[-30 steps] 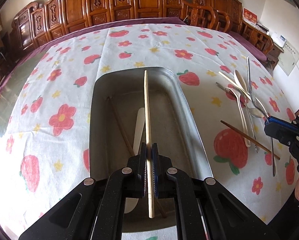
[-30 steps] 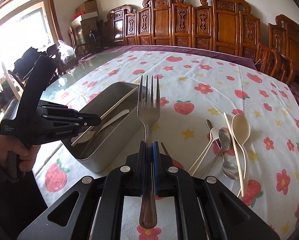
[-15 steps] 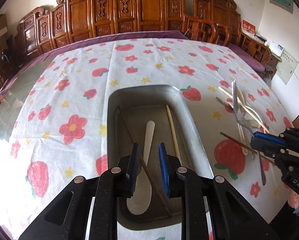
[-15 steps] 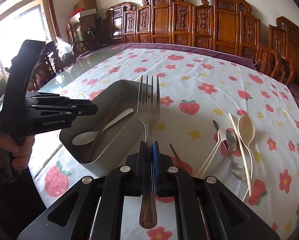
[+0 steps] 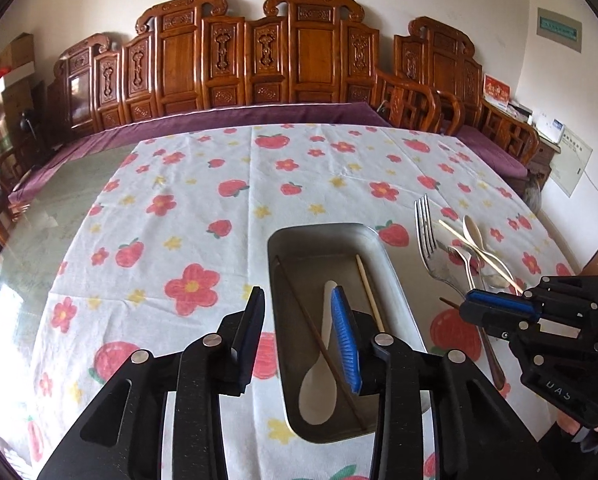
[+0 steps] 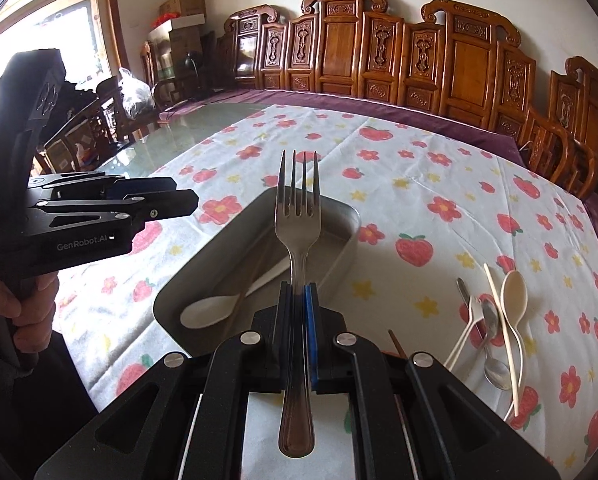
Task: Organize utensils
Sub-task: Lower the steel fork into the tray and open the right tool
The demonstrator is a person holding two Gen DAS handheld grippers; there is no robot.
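White "GenRobot.AI" lettering on left gripper point(image 6: 179, 200) body.

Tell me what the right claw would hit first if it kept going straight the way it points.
Likely the metal tray: the right claw, shut on the fork, aims over its near wall, so the tines should reach the tray first, though depth is uncertain.

A steel fork point(image 6: 297, 216) is standing clamped at its neck, tines pointing away over a metal tray point(image 6: 341, 256). The tray is sitting on the flowered cloth, holding 1 pale spoon point(image 5: 319, 384) with its bowl nearest, 1 dark chopstick point(image 5: 319, 332) lying diagonally across it, and 1 light chopstick point(image 5: 370, 294) along the right wall. To the right, loose spoons point(image 6: 513, 300) and a light chopstick point(image 6: 501, 332) are lying crossed on the cloth.
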